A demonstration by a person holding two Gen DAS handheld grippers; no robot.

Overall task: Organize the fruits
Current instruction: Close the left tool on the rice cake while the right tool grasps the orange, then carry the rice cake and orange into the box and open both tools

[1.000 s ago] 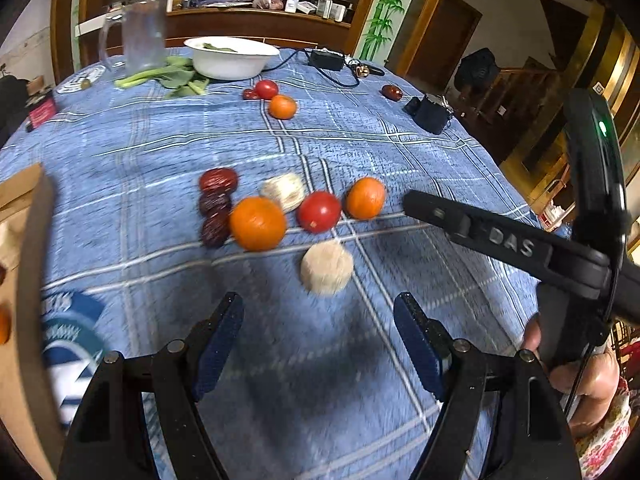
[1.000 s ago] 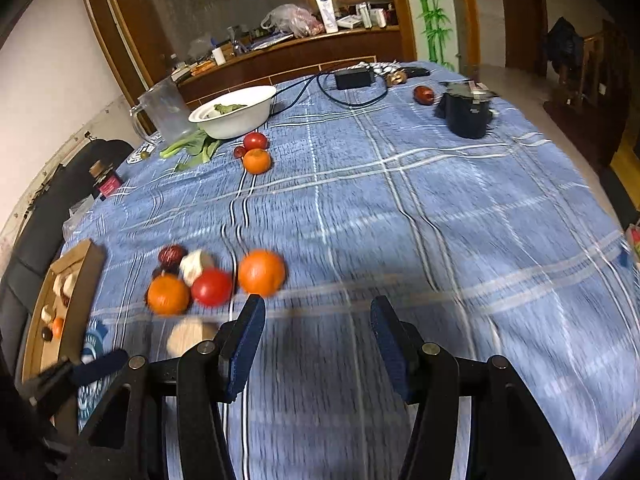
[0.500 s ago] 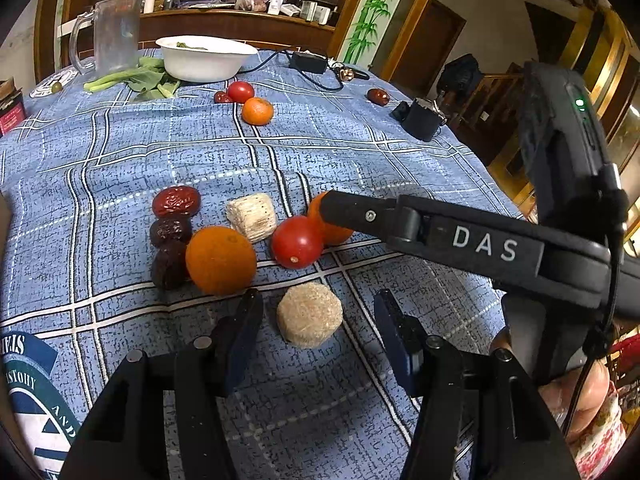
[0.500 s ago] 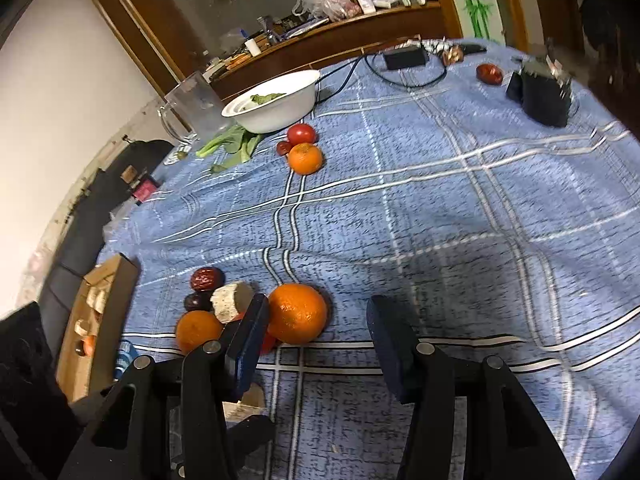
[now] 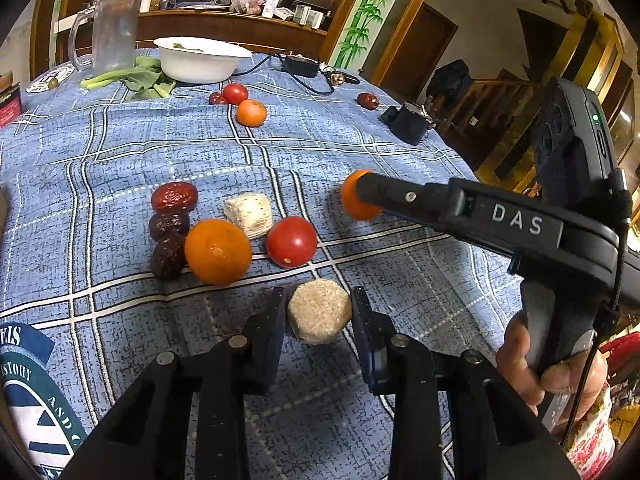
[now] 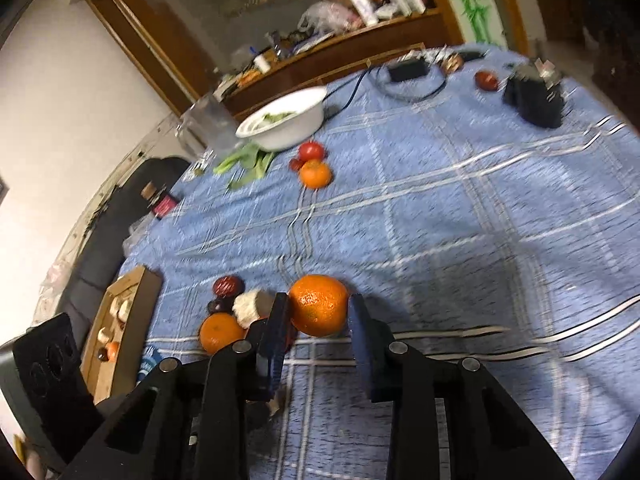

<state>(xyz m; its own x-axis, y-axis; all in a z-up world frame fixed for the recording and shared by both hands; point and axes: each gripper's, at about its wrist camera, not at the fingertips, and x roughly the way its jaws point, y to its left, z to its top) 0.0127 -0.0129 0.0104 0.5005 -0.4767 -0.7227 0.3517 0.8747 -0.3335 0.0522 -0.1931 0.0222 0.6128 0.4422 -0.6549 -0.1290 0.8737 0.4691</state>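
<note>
L gripper [image 5: 319, 312] has its fingers closing round the tan puck-shaped cake [image 5: 319, 315] at the near edge of the fruit cluster; both pads look to be touching its sides, cake sitting on the blue checked desk [image 5: 400, 148]. R gripper [image 6: 319, 312] is closing on an orange [image 6: 319, 305]; the pads meet it on both flanks, and in the left wrist view that orange [image 5: 357, 196] sits at the tip of the R tool, right of the tomato [image 5: 291, 241]. Can't tell if it's off the cloth yet.

Doing it well, imo: finish the squeeze before lifting, both sides. The cake looks crumbly, so light pressure only, pads kept centred on its rim. The orange is round and could roll out, so grip across its widest part and lift straight up, no twist. Keep clear of the bigger orange [image 5: 218, 251], the white cube [image 5: 249, 214] and the dark dates [image 5: 170, 240] just to the left. The cardboard tray [image 6: 120, 320] at far left already holds a few pieces, prob the drop spot, but that's a guess.

Orientation: the cake lies flat, round face up, short axis vertical, no real long axis. The orange is near-spherical, so no direction to speak of; stem end not visible.
</note>
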